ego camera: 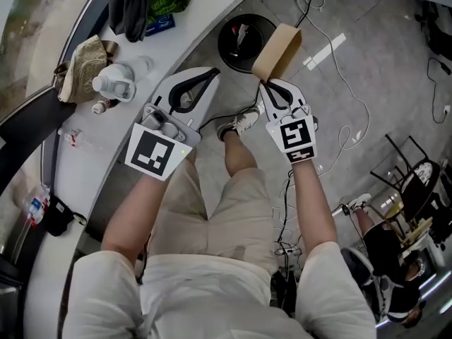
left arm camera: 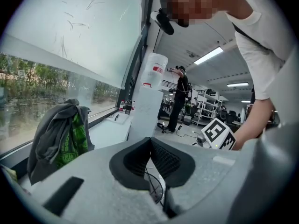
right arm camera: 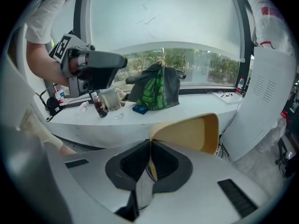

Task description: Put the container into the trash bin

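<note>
The person stands by the white curved counter (ego camera: 83, 162) and looks down at both tools. The right gripper (ego camera: 265, 87) is clamped on the edge of a tan, open-topped paper container (ego camera: 277, 51): the right gripper view shows the thin wall pinched between the two black pads, with the hollow of the container facing back toward the camera. The container is held up in the air, tilted. From the head view it overlaps the right side of the round black trash bin (ego camera: 224, 48), which sits on the grey floor below; whether it is directly over the opening I can't tell. Something pale lies inside the bin. The left gripper (ego camera: 210, 73) holds nothing: its jaws are pressed together at the tips, with only an empty loop behind them, and it hangs to the left of the bin, near the counter's edge. On the counter lie a clear plastic bottle (ego camera: 115, 83) on its side, a crumpled tan cloth (ego camera: 81, 58) and a grey and green garment (right arm camera: 158, 88) heaped by the window. Loose white cables (ego camera: 346, 90) trail over the floor.
</note>
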